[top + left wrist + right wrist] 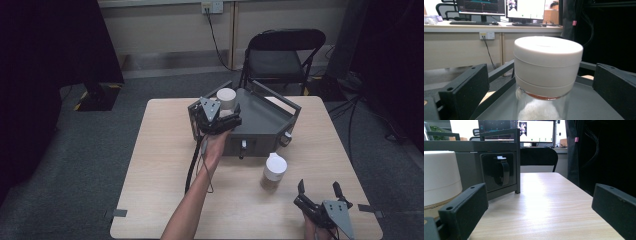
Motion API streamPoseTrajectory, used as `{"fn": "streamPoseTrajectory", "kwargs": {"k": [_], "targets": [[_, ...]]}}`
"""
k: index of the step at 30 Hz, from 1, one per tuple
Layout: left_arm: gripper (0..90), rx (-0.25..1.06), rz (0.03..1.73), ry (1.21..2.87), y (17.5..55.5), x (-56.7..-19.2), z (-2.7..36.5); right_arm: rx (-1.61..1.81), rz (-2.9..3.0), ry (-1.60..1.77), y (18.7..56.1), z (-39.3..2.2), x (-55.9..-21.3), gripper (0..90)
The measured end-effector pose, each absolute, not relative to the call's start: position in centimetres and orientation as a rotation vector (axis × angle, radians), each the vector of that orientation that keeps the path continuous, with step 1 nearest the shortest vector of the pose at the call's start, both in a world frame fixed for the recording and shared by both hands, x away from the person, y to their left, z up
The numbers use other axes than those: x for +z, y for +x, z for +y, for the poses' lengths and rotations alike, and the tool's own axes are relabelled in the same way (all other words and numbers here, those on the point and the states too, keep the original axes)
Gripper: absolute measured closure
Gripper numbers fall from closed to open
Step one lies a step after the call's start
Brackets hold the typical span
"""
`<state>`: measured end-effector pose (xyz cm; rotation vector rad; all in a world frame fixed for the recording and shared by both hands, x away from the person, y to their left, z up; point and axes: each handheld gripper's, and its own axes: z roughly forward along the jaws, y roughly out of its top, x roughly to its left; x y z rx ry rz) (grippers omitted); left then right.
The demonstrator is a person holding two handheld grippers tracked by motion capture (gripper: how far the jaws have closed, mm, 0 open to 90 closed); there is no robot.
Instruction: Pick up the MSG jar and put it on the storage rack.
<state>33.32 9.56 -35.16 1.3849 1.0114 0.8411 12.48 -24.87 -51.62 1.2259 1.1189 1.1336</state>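
Left gripper (227, 116): jaws spread, pads clear of the jar (547, 75).
Jar: upright on the grey box (270, 117), straight ahead between the jaws.
Right gripper (320, 192): spread, empty, low on the worktop (160, 165), farther off.

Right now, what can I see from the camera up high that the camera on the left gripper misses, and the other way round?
The high view takes in the whole wooden table, the second jar standing on it, and the right gripper, open. The left gripper view adds desks with monitors behind, and white powder inside the glass jar. Both show that white-lidded jar on the grey tray, between the open jaws of the left gripper.
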Motion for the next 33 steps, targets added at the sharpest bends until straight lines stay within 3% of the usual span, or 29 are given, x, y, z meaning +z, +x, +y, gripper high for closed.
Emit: {"fn": "streamPoseTrajectory", "kwargs": {"k": [33], "targets": [[0.0, 0.858, 0.975, 1.307, 25.6, -38.6, 11.8, 1.13, 1.115, 1.229, 12.5, -24.8, -51.6, 0.0]]}}
